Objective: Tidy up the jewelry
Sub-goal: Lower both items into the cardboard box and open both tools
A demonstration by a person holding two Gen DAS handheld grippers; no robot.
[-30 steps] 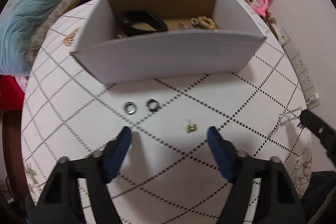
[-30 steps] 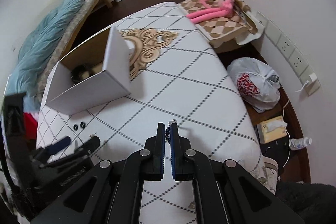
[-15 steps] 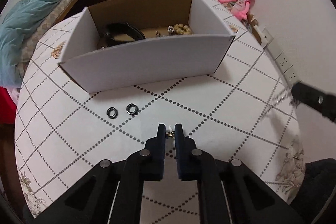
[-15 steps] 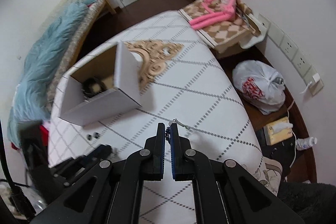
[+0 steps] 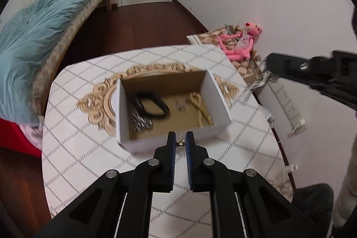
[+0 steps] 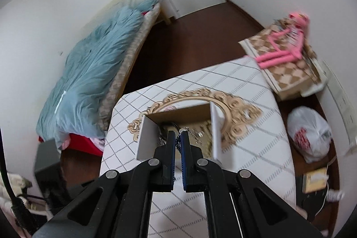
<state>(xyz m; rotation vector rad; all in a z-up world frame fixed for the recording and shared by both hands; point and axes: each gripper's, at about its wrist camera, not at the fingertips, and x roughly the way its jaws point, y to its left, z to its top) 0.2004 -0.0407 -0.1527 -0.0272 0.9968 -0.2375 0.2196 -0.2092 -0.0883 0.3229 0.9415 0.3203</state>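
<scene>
A small gold earring (image 5: 180, 143) sits pinched between the fingertips of the left tool (image 5: 180, 144), whose jaws are drawn in narrow around it, raised above the near wall of the open white box (image 5: 219, 94). One silver chain (image 6: 178, 139) is clamped in the right tool (image 6: 177, 141), jaws nearly together, and it trails blurred over the box interior; in the left view this tool (image 5: 271, 64) comes in from the right with the chain streaking down below its tip.

Inside the box lie one black looped band (image 5: 154, 104), one pale gold beaded bracelet (image 5: 200, 108), a heap of dark silvery pieces (image 5: 140, 123) at the left wall, too blurred to count, and a small metal bit (image 5: 181, 105) in the middle.

The box stands on the table (image 5: 78, 148), whose white cloth has a grey diamond pattern, over an ornate gold frame print (image 5: 98, 102). Beyond it are one pink plush toy (image 5: 241, 41) on a checkered stand, and a bed with a blue blanket (image 5: 40, 41).
</scene>
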